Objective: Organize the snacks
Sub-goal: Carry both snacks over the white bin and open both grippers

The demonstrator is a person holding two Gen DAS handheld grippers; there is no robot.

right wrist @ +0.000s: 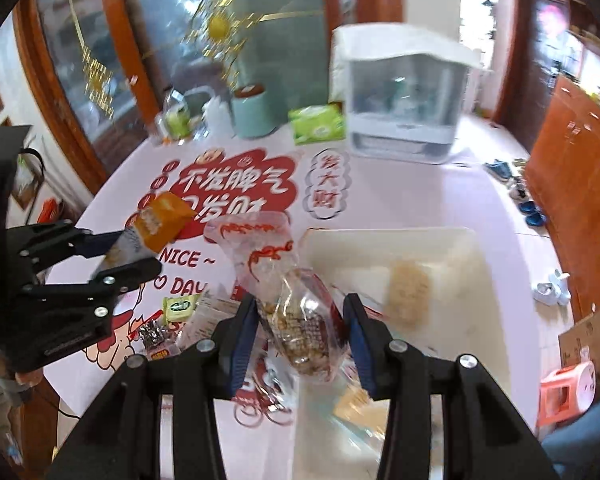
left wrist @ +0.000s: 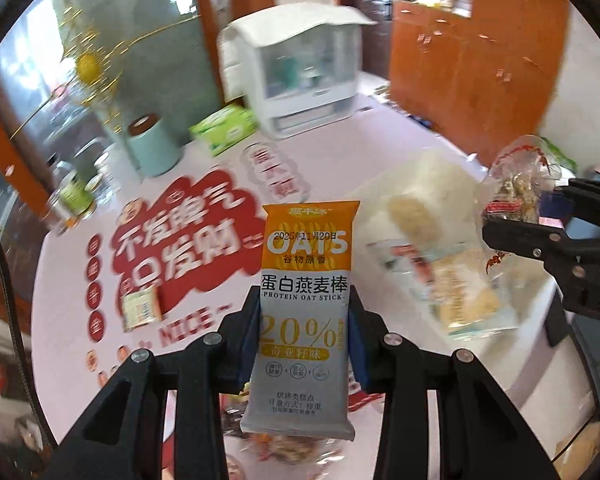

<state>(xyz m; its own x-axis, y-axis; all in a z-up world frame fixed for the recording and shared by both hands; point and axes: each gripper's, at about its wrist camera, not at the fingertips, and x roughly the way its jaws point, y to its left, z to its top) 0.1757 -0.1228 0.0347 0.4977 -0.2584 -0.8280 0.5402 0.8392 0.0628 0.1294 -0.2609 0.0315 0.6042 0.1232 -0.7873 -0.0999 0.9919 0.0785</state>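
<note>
- Left hand-held gripper clamps a protein oat stick (orange-and-grey wrapper) above the tabletop.
- Right hand-held gripper pinches a clear snack bag beside the white tray.

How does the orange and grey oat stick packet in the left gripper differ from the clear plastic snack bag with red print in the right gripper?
The orange and grey oat stick packet is opaque, flat and smooth; the clear plastic snack bag with red print is see-through and crumpled. The packet hides its contents, while the bag shows brown pieces inside. Both are held above the table, the packet in the left gripper, the bag in the right gripper.
</note>
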